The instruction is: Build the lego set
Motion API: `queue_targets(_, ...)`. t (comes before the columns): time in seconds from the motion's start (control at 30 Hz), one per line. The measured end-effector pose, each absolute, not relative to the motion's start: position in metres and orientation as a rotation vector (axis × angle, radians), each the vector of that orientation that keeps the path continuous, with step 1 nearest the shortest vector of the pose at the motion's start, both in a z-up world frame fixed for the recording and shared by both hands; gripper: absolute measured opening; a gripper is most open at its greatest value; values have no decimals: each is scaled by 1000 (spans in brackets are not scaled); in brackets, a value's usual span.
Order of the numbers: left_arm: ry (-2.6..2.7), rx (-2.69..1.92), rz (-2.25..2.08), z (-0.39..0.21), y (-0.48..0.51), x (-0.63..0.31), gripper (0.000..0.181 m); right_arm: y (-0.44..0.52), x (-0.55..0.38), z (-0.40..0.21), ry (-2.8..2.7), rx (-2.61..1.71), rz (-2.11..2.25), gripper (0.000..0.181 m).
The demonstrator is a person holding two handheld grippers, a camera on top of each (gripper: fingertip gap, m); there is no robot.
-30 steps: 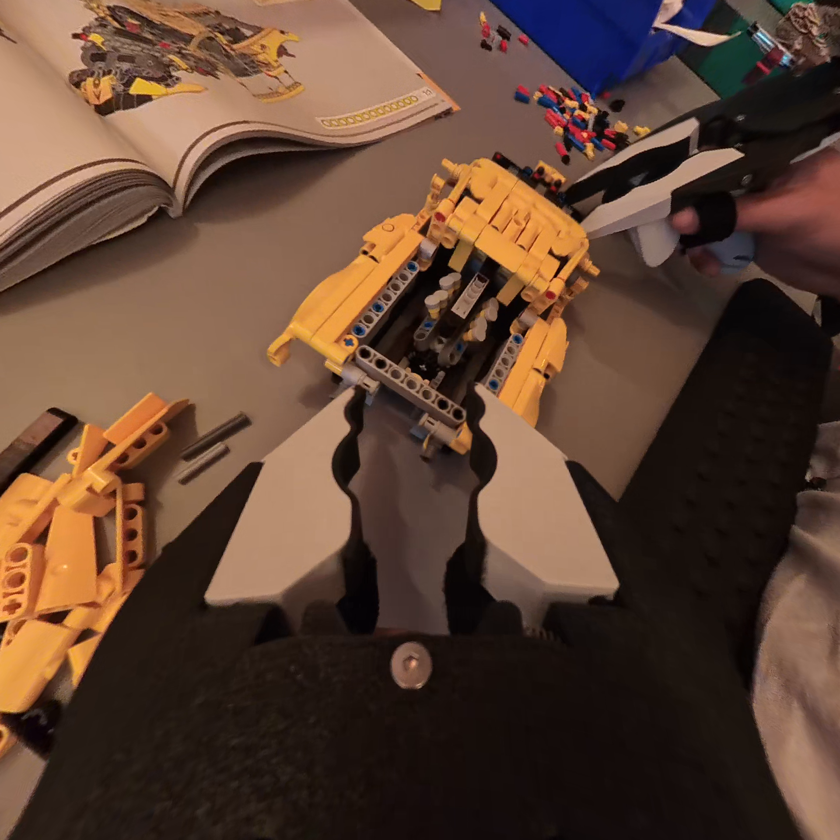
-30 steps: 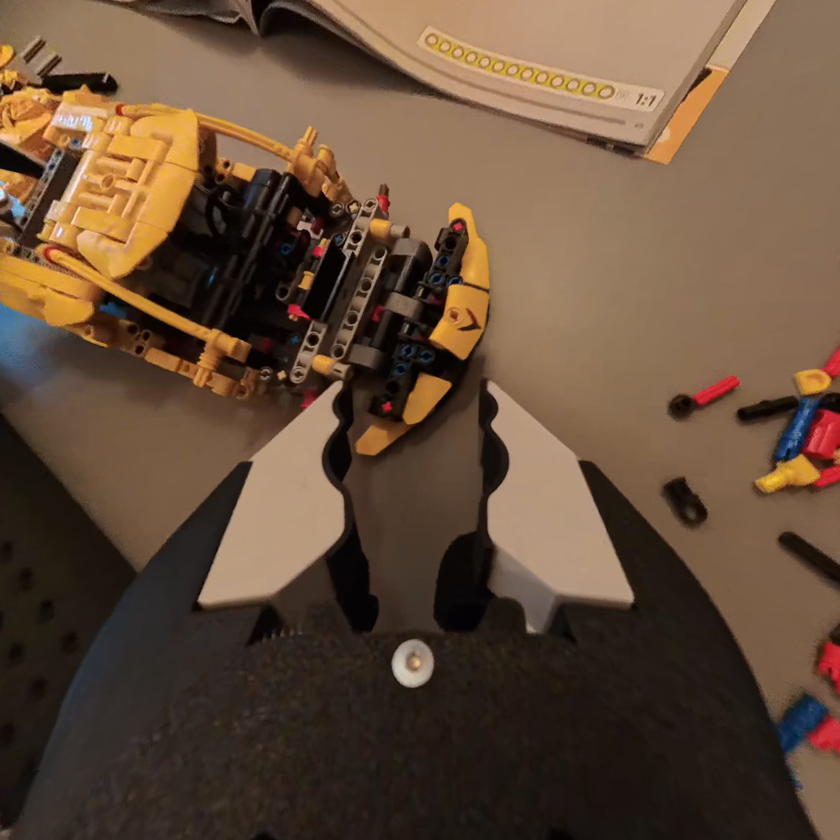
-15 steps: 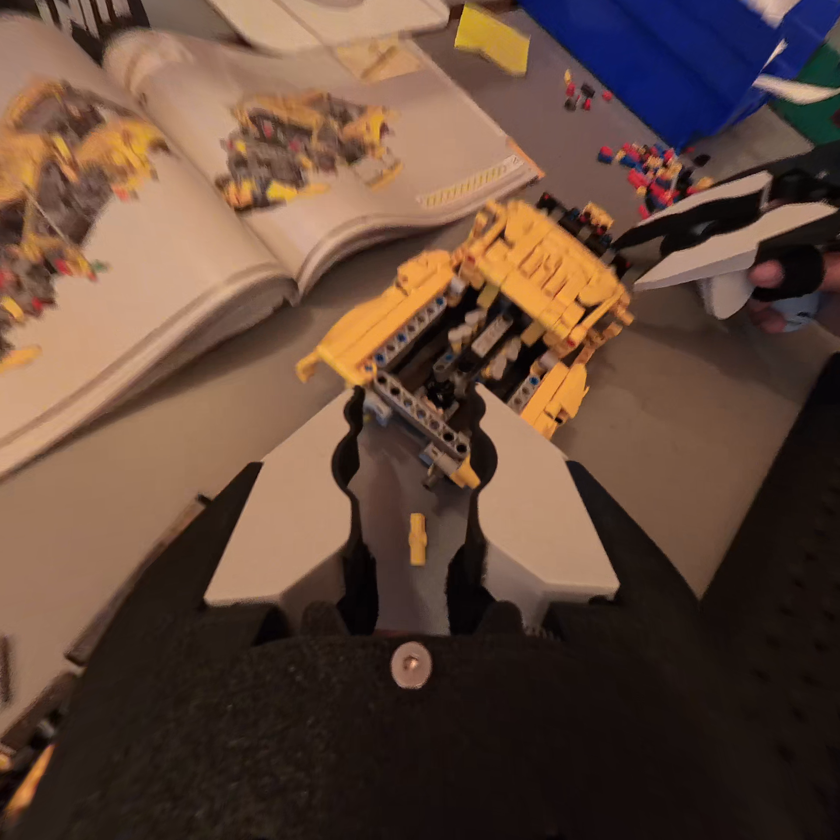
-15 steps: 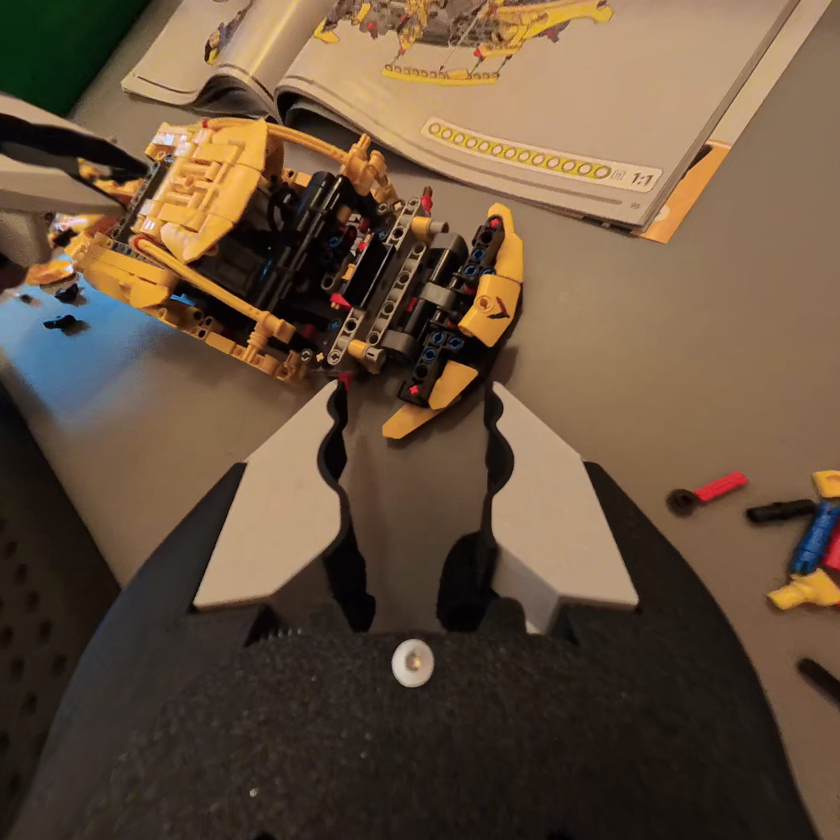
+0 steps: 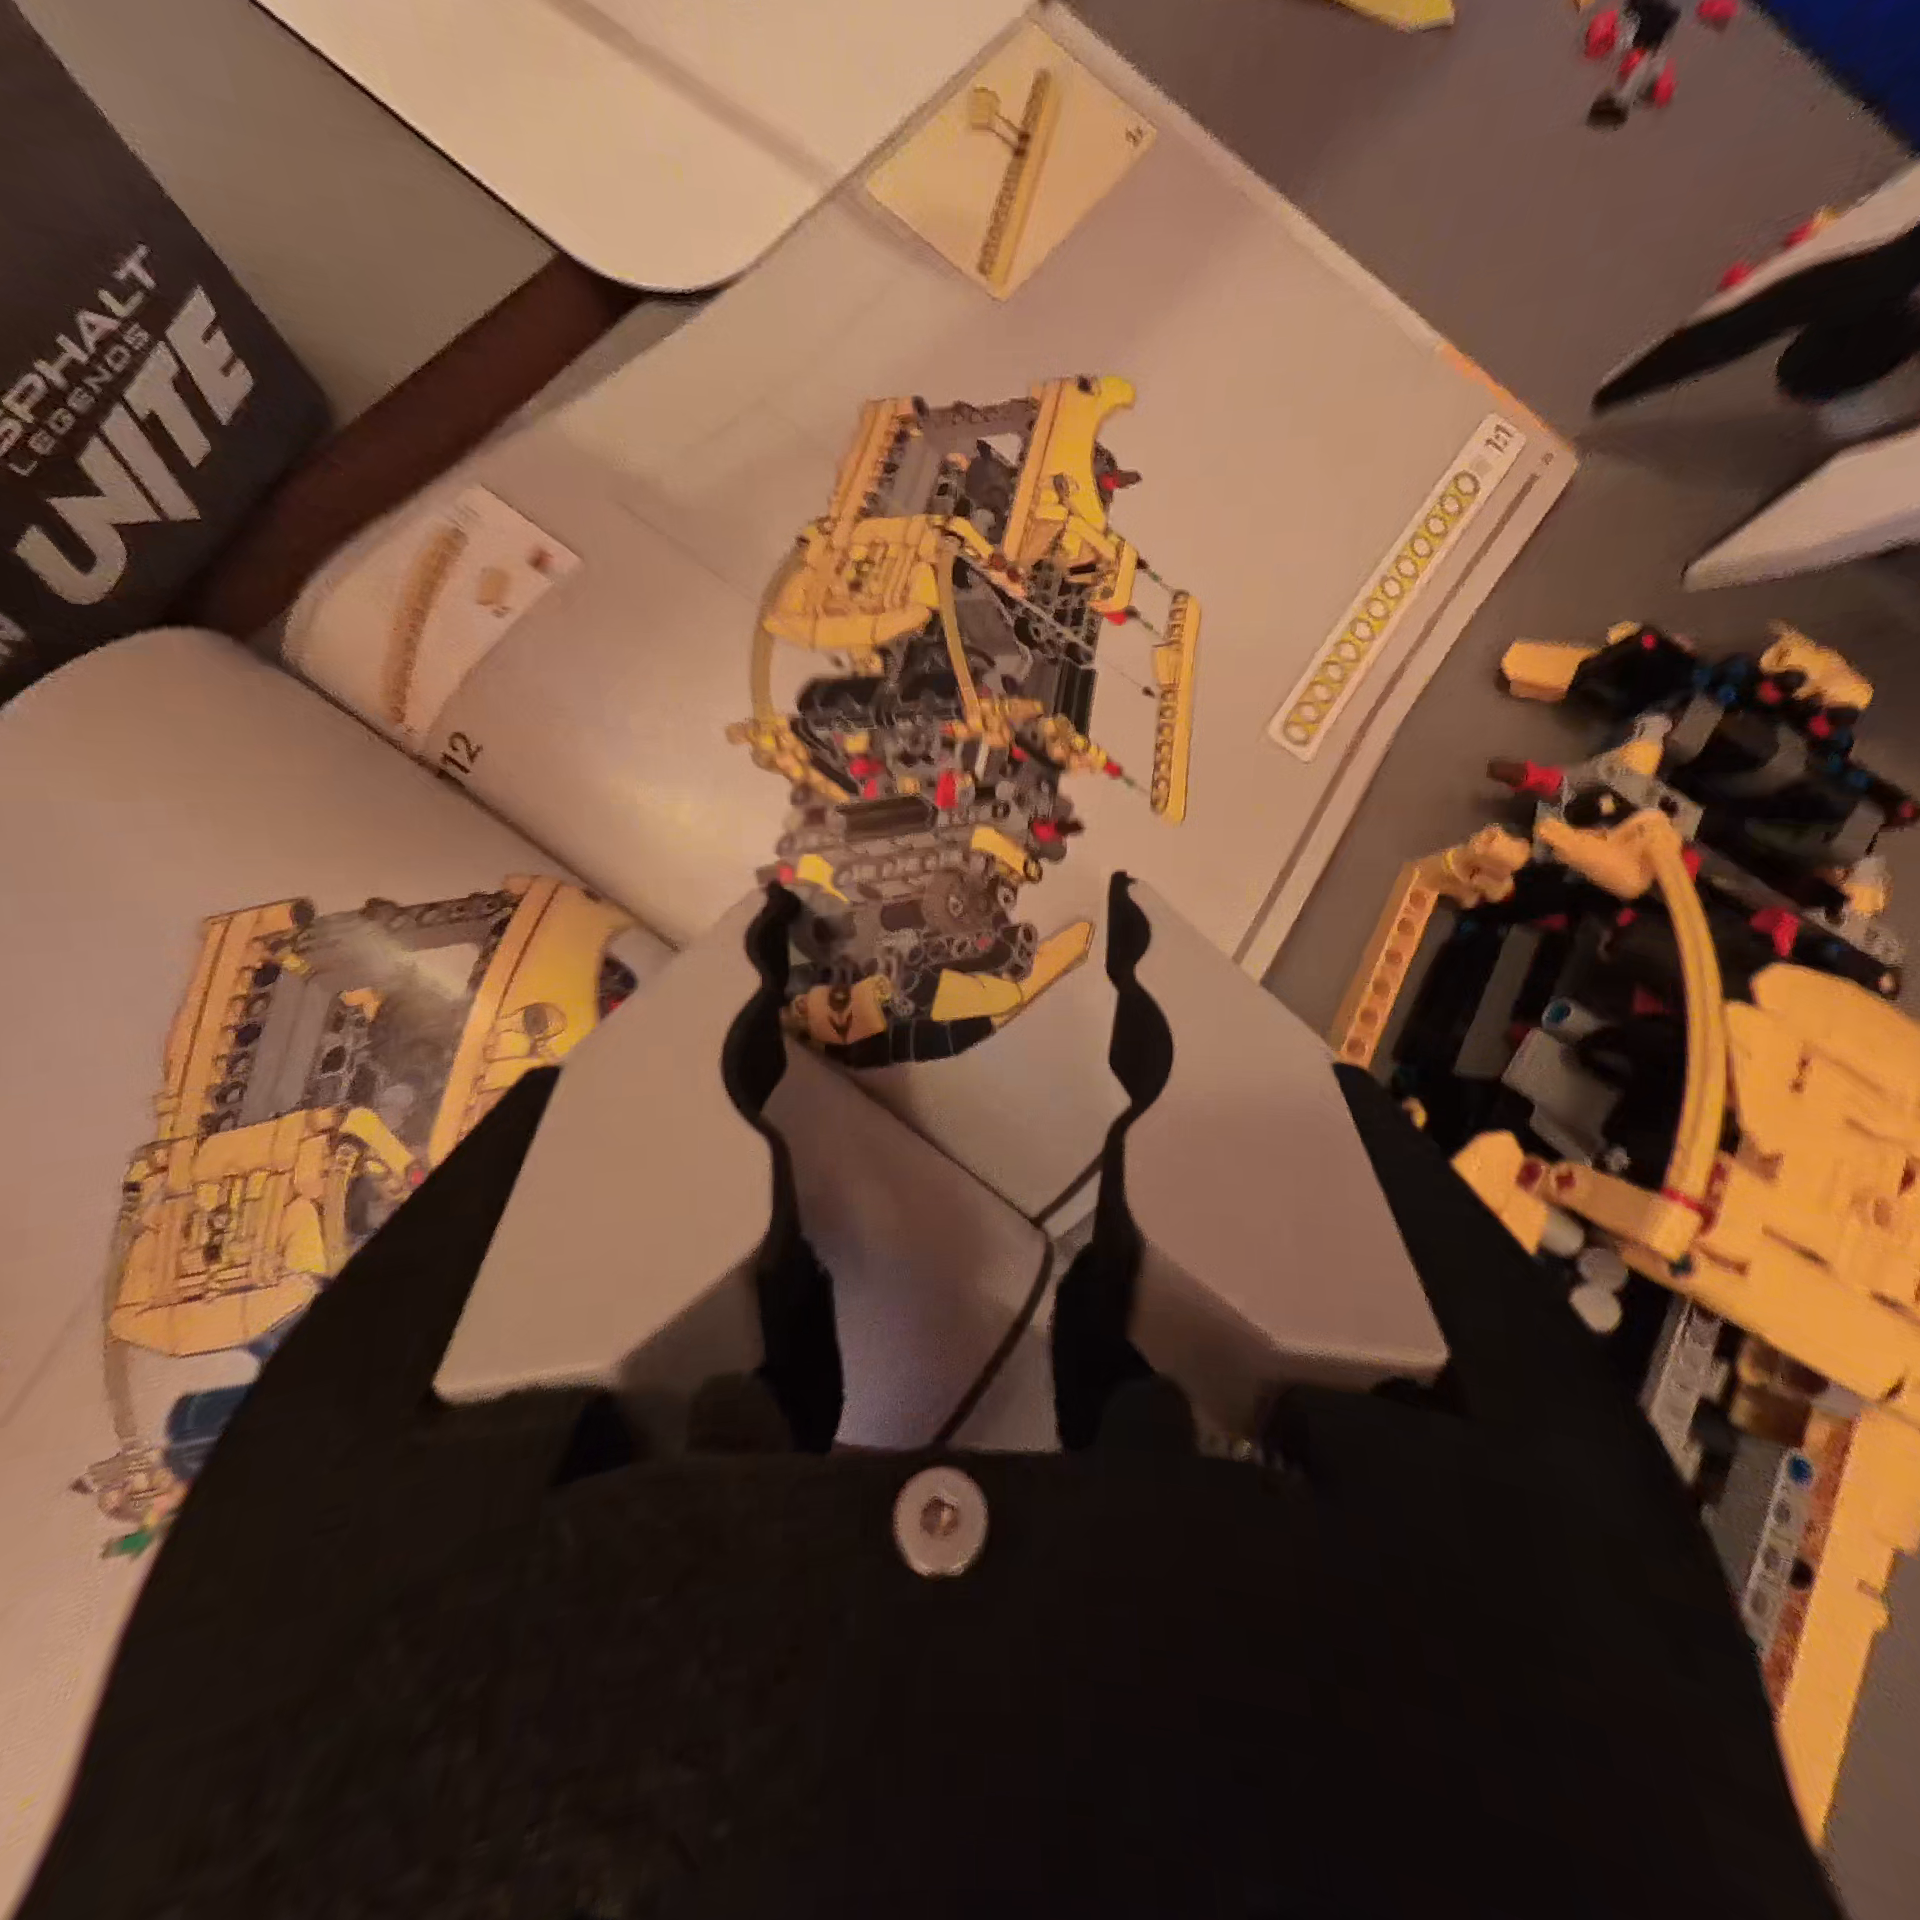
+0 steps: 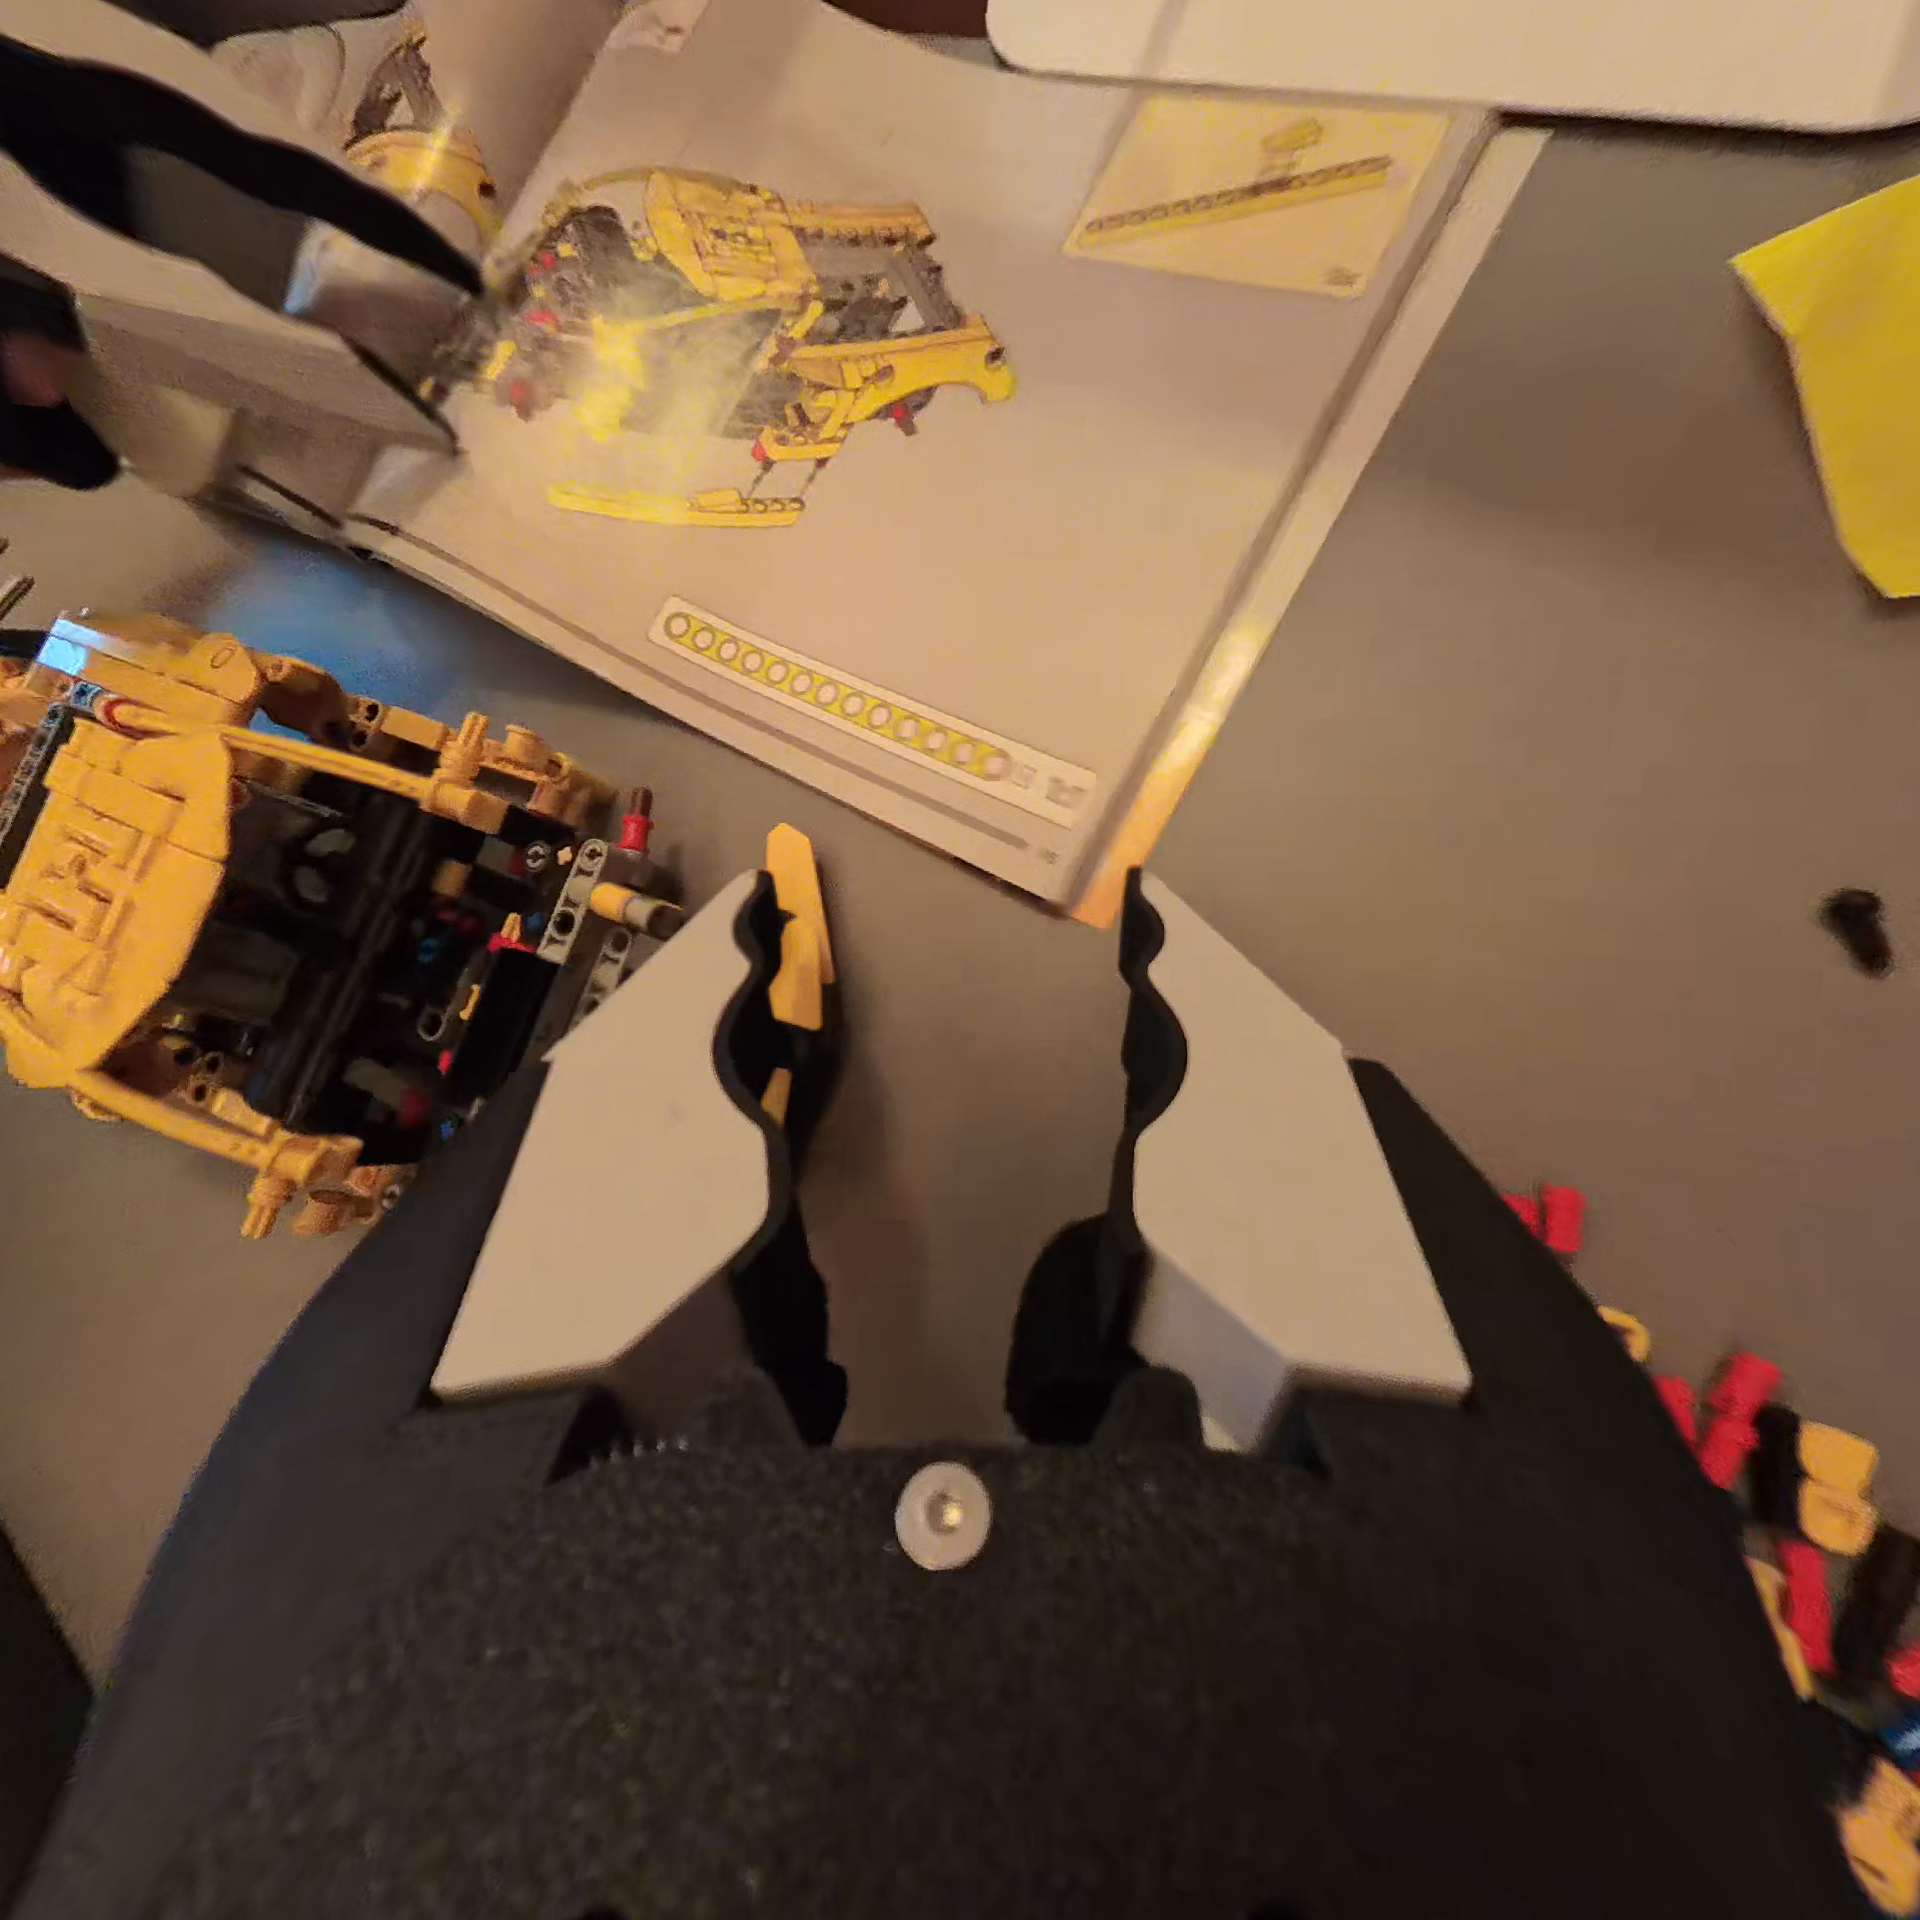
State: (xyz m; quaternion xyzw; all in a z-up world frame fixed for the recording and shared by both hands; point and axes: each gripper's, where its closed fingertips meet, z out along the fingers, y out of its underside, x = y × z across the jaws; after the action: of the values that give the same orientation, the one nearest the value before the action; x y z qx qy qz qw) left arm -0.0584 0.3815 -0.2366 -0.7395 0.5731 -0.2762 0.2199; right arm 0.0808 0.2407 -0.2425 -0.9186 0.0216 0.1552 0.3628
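Observation:
The partly built yellow and black Lego car (image 5: 1683,1091) lies on the grey table, at the right in the left wrist view and at the left in the right wrist view (image 6: 208,914). My left gripper (image 5: 943,899) is open and empty, above the open instruction booklet (image 5: 644,727). My right gripper (image 6: 945,883) is open. A yellow panel (image 6: 798,935) at the car's front end sits just inside its left finger. That finger hides the rest of the front end. Each gripper shows in the other's view, the right one (image 5: 1808,416) and the left one (image 6: 239,312).
Loose red, black and yellow pieces (image 6: 1766,1507) lie at the right, and a black pin (image 6: 1860,925) lies apart. A yellow sheet (image 6: 1849,364) is at the far right. A dark box (image 5: 125,416) and white card (image 5: 623,125) lie beyond the booklet (image 6: 1039,499). My left tips are about 30 centimeters from the black pin (image 6: 1860,925), my right tips only 11 centimeters.
My left gripper has left the car's rear end and moved left over the booklet. My right gripper has moved in beside the car's front end. Both stayed open.

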Motion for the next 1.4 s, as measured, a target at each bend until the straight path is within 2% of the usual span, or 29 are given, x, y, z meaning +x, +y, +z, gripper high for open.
queue_targets(0.47,1626,-1960,-587,-255,379,-51,60,247,69,-249,58,-2390,416,61)
queue_targets(1.0,1628,-1977,-616,-255,378,-50,60,247,86,-253,135,-2390,321,66)
queue_targets(1.17,1632,-1985,-625,-255,378,-50,60,246,82,-252,154,-2380,376,68)
queue_targets(1.4,1622,-1986,-630,-256,378,-50,60,254,78,-232,228,-2234,512,63)
